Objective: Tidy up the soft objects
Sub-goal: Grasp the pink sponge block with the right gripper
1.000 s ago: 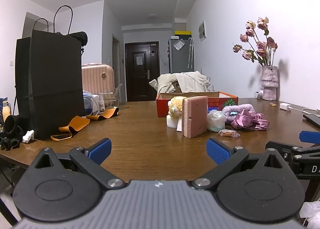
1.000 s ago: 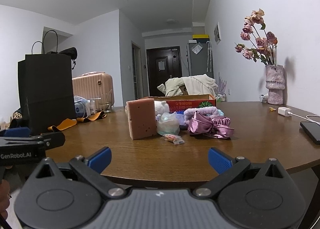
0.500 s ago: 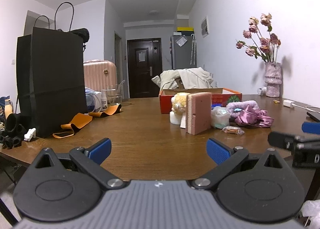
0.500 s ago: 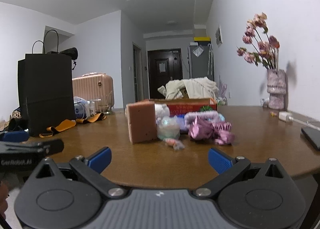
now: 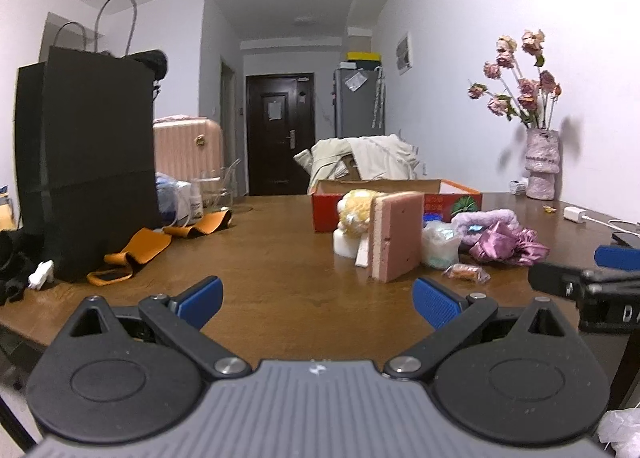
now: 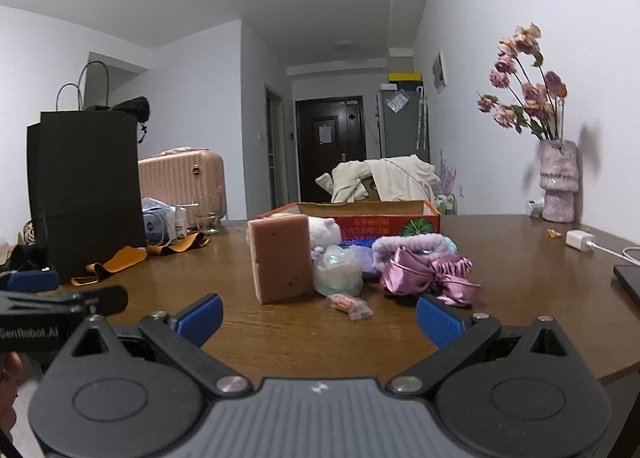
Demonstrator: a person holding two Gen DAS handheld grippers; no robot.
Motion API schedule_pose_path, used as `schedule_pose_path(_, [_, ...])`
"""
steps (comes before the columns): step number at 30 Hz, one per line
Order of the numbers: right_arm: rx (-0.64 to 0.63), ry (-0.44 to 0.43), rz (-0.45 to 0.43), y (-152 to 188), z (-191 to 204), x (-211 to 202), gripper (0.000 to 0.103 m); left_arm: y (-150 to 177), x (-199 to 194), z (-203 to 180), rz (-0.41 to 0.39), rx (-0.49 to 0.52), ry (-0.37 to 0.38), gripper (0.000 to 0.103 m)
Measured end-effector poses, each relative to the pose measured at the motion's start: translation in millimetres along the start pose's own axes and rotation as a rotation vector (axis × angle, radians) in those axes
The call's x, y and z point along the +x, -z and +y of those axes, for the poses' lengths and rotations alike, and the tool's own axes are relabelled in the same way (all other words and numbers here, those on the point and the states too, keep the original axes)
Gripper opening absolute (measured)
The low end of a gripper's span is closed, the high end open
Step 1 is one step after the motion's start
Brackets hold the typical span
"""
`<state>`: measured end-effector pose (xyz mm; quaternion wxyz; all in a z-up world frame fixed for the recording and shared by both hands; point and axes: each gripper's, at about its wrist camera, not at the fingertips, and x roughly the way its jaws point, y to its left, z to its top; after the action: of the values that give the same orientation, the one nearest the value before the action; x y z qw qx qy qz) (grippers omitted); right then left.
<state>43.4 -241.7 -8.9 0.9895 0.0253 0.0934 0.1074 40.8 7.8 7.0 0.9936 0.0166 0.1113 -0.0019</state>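
Black paper bag [image 5: 88,162], pink suitcase [image 6: 182,182], flower vase [image 6: 558,186], charger [image 6: 579,239] on table [image 5: 280,258].

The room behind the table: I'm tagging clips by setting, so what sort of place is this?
Most likely a lived-in flat, a dining area opening onto an entry hall. A dark front door ends the corridor, a pink suitcase stands by the wall, and a vase of dried roses sits on the wooden table.

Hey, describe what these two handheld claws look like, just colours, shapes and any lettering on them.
Both look alike. The left claw and right claw each have two blue ribbed pads on black angled linkage arms with silver pivot screws, two round black housings, and a grey ribbed body in the middle. White lettering on the left claw's side, seen from the right wrist, reads "GenRobot.AI". No cables or sleeves show.
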Motion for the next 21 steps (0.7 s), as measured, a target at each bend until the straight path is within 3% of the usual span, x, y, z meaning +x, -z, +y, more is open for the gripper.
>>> schedule_pose_path(5, [0.006,0.023,0.018,-5,-6,12,0.103,-29,33,-11,-0.085,0.039,0.06,0.103])
schedule_pose_path(9, [0.011,0.037,0.026,-10,-12,22,0.103,-49,92,-25,-0.086,0.085,0.138,0.102])
schedule_pose_path(12, [0.023,0.059,0.039,-13,-19,29,0.103,-53,141,-37,-0.034,0.103,0.164,0.077])
schedule_pose_path(16, [0.047,0.077,0.049,-15,-30,39,0.103,-55,176,-42,0.02,0.069,0.251,0.034])
schedule_pose_path(21, [0.082,0.036,0.095,-9,-32,53,0.103,-58,151,-32,0.057,-0.068,0.263,0.032])
